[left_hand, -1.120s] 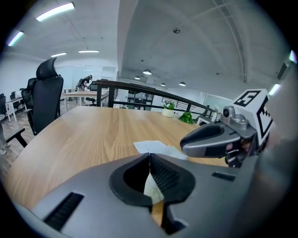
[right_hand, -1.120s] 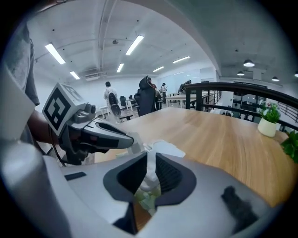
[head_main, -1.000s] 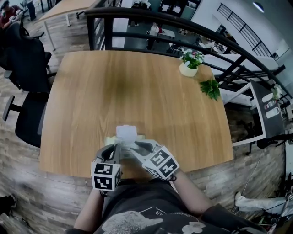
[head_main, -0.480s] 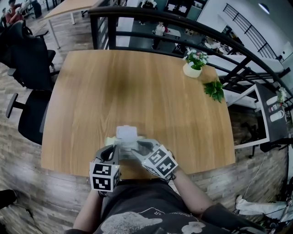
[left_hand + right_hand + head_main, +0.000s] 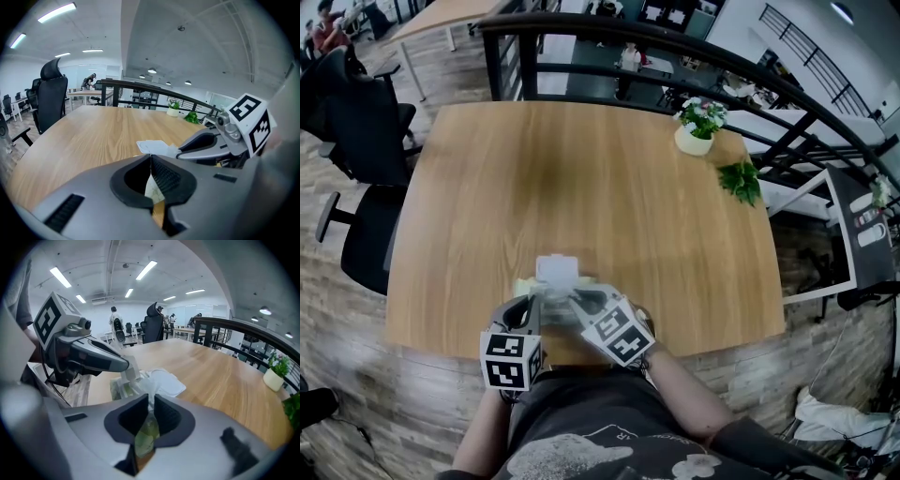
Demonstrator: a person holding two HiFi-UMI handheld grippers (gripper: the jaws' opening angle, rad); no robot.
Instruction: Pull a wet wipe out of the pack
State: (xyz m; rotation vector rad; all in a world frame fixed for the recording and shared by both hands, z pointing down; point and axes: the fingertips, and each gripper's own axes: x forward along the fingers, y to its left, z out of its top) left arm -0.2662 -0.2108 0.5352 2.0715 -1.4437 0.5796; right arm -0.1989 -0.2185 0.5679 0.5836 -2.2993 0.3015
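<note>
The wet wipe pack (image 5: 525, 286) lies near the table's front edge, its white lid (image 5: 556, 270) flipped open away from me. My left gripper (image 5: 532, 305) is shut on the pack's near edge, a pale strip of which shows between its pads (image 5: 151, 157). My right gripper (image 5: 572, 302) comes in from the right over the opening. Its jaws are closing on a tuft of white wet wipe (image 5: 143, 383) that stands up between them (image 5: 151, 399). In the right gripper view the greenish pack (image 5: 118, 389) and the lid (image 5: 165, 381) lie just beyond the jaws.
A potted plant (image 5: 696, 131) and a green sprig (image 5: 739, 180) sit at the table's far right corner. Black office chairs (image 5: 356, 141) stand off the left side, and a dark railing (image 5: 675, 52) runs behind the table. The front edge (image 5: 581, 358) is right below the grippers.
My right gripper has edged left toward the pack's opening. The left gripper and the pack have stayed put.
</note>
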